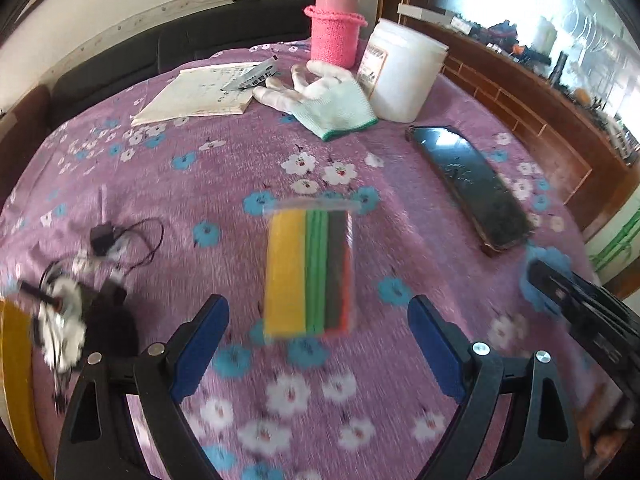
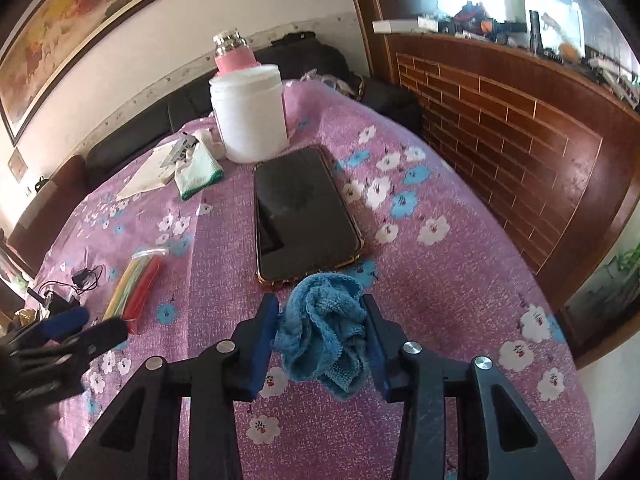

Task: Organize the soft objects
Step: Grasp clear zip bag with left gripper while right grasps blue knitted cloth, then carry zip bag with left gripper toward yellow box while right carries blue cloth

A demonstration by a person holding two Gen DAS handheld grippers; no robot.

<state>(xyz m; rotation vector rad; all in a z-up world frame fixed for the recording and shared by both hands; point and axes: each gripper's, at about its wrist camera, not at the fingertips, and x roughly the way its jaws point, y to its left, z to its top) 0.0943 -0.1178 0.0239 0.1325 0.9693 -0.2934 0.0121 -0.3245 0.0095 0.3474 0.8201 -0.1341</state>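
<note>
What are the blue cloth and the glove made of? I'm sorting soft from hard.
Blue cloth: looks like terry or microfibre, going by its looped, fuzzy, crumpled surface; soft.
Glove: looks like knitted cotton or similar yarn, pale with a ribbed green-edged cuff and limp fingers; soft.

Bright window glare; motion blur

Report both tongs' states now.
Left tongs: open, empty, above the bag of coloured strips.
Right tongs: closed on the blue cloth.
</note>
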